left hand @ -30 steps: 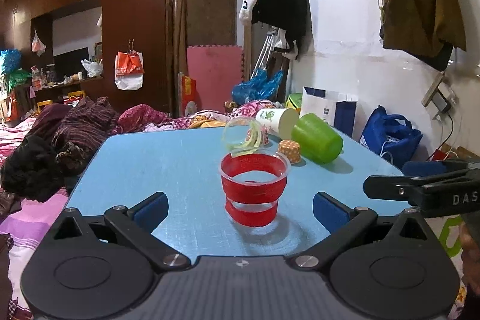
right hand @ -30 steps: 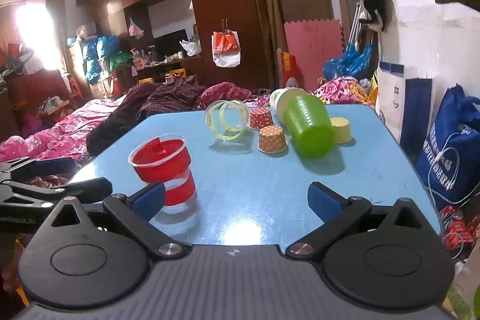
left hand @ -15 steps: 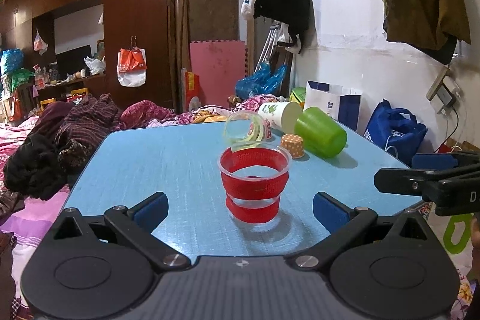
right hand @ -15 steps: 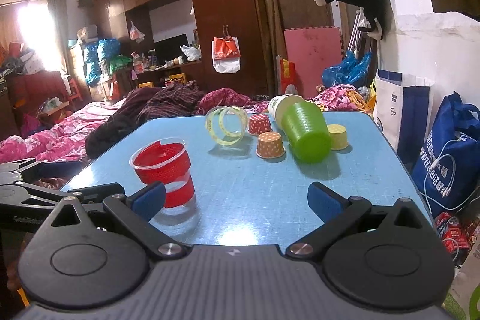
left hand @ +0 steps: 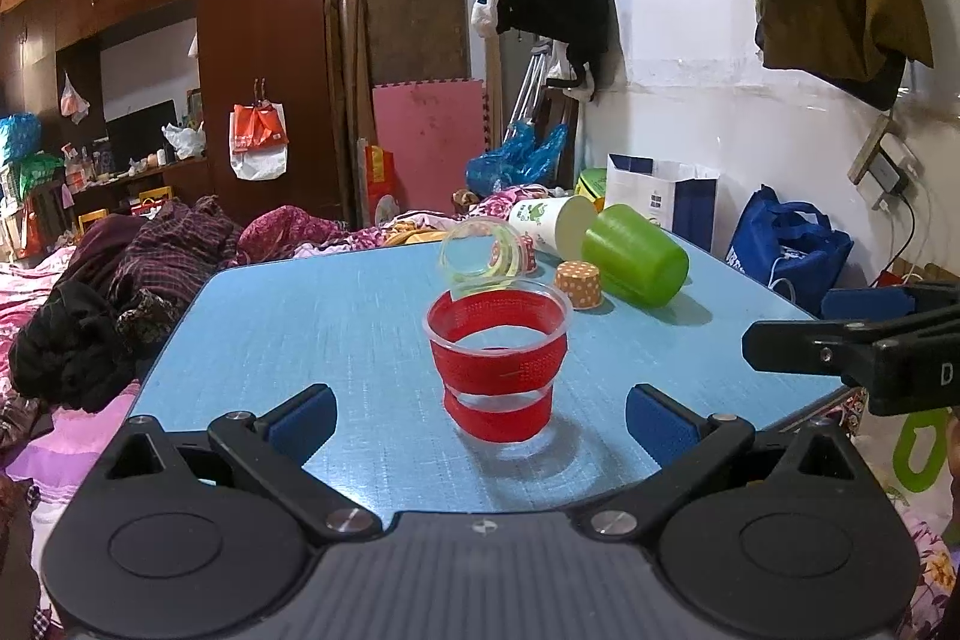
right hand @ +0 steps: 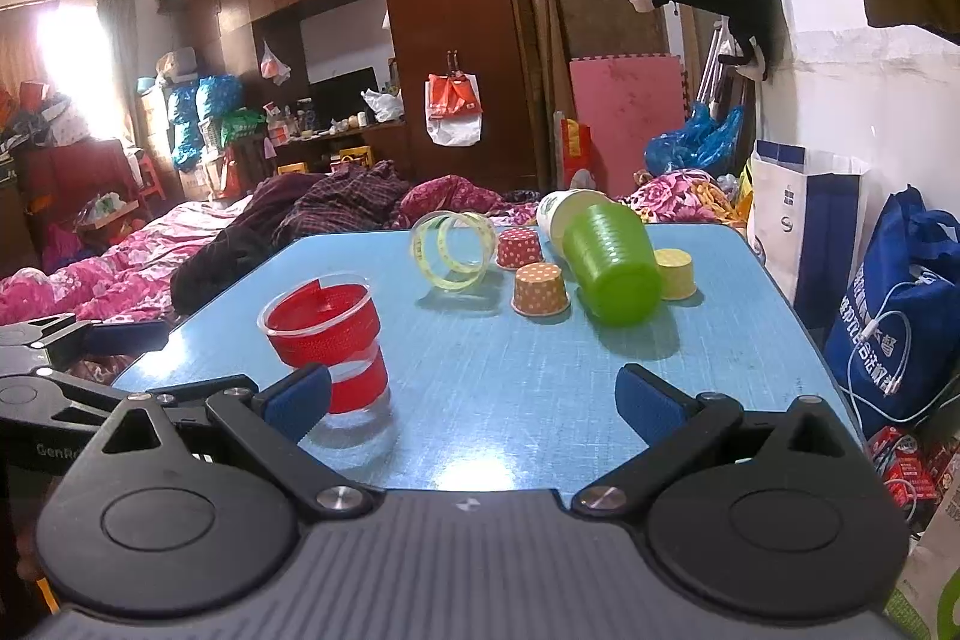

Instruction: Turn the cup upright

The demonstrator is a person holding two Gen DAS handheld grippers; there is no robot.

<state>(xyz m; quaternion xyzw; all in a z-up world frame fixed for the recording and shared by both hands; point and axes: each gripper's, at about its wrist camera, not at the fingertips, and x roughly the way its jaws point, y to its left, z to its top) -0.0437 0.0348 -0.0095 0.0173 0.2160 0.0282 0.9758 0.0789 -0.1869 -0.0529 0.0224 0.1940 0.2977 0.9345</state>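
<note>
A clear plastic cup with red bands [left hand: 497, 359] stands upright on the blue table [left hand: 300, 328], mouth up. My left gripper [left hand: 480, 421] is open and empty, its blue pads a little nearer than the cup and to either side of it, not touching. The cup also shows in the right wrist view [right hand: 327, 340], at the left. My right gripper [right hand: 474, 403] is open and empty, to the cup's right, over the near table edge. A green cup [right hand: 609, 271], a white paper cup [right hand: 561, 214] and a clear cup with yellow bands [right hand: 450, 250] lie on their sides at the far end.
Small dotted paper cups, red [right hand: 519, 249], orange [right hand: 539, 289] and yellow [right hand: 675, 273], stand mouth down beside the green cup. Bedding and clothes [left hand: 120, 268] lie left of the table. Bags [right hand: 888, 316] stand against the wall at the right.
Both grippers have drawn back slightly from the table and stayed open. The red-banded cup has not moved.
</note>
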